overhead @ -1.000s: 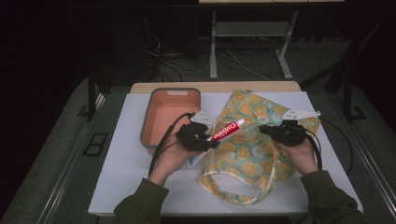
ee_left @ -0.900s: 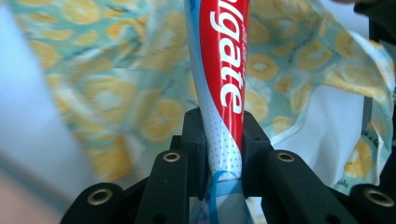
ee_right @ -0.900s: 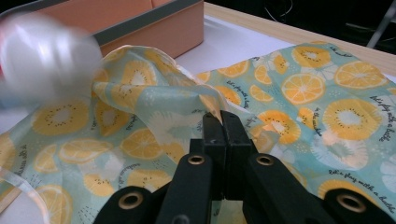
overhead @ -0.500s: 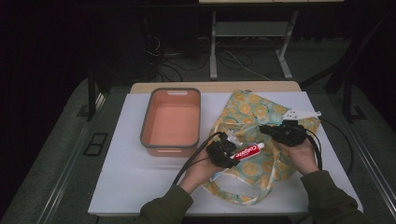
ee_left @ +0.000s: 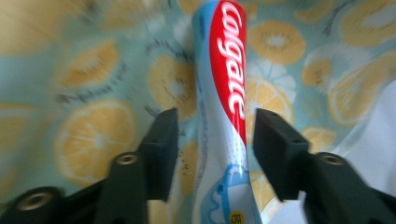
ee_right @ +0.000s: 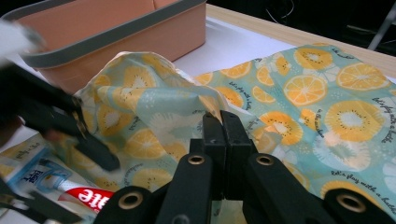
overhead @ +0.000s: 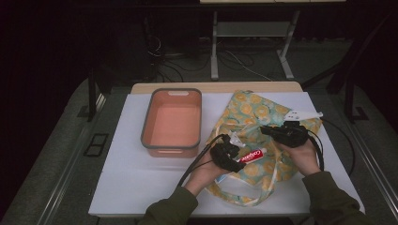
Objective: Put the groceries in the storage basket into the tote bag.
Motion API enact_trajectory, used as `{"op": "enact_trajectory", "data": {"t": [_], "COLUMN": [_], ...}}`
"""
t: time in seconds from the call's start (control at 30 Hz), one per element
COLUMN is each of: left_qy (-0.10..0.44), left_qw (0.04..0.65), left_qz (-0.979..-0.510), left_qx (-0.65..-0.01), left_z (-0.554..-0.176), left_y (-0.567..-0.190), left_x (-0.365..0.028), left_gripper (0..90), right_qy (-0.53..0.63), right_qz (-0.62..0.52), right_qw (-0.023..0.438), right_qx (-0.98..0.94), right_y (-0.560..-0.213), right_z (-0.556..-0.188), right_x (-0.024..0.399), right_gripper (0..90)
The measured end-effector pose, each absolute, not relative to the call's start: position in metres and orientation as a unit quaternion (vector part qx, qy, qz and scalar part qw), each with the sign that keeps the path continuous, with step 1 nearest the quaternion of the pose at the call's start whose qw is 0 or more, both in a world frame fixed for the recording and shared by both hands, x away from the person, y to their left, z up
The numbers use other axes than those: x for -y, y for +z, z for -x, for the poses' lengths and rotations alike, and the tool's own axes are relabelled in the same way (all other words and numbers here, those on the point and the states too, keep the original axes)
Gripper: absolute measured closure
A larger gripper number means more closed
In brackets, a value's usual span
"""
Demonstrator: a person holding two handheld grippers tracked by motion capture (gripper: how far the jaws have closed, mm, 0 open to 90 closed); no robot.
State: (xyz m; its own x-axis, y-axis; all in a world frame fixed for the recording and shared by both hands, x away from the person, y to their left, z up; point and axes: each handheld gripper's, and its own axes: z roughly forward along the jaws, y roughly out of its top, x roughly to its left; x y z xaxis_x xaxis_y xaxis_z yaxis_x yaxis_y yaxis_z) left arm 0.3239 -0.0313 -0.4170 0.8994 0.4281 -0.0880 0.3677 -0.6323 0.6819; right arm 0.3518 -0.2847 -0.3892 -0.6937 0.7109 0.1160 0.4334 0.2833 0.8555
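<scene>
Taking the fruit-print bag (overhead: 263, 136) as the landmark and going left to right: the salmon bin (overhead: 171, 123) stands apart to the bag's left on the white table (overhead: 126, 178); the left gripper (overhead: 234, 157) sits at the bag's near-left edge; the toothpaste tube (overhead: 251, 156) lies on the bag's cloth just beside it; the right gripper (overhead: 268, 131) rests on the bag's right half.

The left gripper's jaws have just been opening; in the left gripper view they stand spread on either side of the tube (ee_left: 224, 116), a gap showing at each pad, so the tube lies loose between them. Its long axis runs straight ahead from the jaws, toward the right gripper, which makes the left hand the nearer one. The right gripper (ee_right: 223, 122) has its jaws pressed together on a raised fold of bag cloth (ee_right: 154, 107), probably the mouth's edge.

Compared with a second ago, the left gripper and tube are lower and nearer the person, moved from beside the bin onto the bag; the right gripper is unmoved.
</scene>
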Motion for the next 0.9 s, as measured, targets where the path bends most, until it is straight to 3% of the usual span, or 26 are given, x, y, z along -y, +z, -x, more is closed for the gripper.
{"op": "enact_trajectory", "data": {"t": [0.37, 0.5, 0.67, 0.73, 0.9], "left_qy": [0.059, 0.064, 0.042, 0.035, 0.037], "left_qw": [0.393, 0.376, 0.362, 0.357, 0.351], "left_qz": [-0.89, -0.893, -0.897, -0.9, -0.906], "left_qx": [-0.222, -0.241, -0.25, -0.246, -0.235], "left_z": [-0.287, -0.28, -0.275, -0.274, -0.273], "left_y": [-0.411, -0.419, -0.426, -0.428, -0.431], "left_x": [-0.033, -0.052, -0.064, -0.063, -0.054], "left_gripper": [35.2, 45.6, 70.8, 76.3, 79.1], "right_qy": [0.475, 0.475, 0.475, 0.475, 0.475], "right_qz": [-0.364, -0.365, -0.363, -0.363, -0.363], "right_qw": [0.146, 0.145, 0.146, 0.146, 0.146], "right_qx": [-0.787, -0.787, -0.788, -0.788, -0.788], "right_y": [-0.389, -0.389, -0.389, -0.389, -0.389], "right_z": [-0.351, -0.351, -0.351, -0.351, -0.35], "right_x": [0.286, 0.285, 0.284, 0.284, 0.285], "right_gripper": [89.9, 89.8, 89.9, 89.8, 89.8]}}
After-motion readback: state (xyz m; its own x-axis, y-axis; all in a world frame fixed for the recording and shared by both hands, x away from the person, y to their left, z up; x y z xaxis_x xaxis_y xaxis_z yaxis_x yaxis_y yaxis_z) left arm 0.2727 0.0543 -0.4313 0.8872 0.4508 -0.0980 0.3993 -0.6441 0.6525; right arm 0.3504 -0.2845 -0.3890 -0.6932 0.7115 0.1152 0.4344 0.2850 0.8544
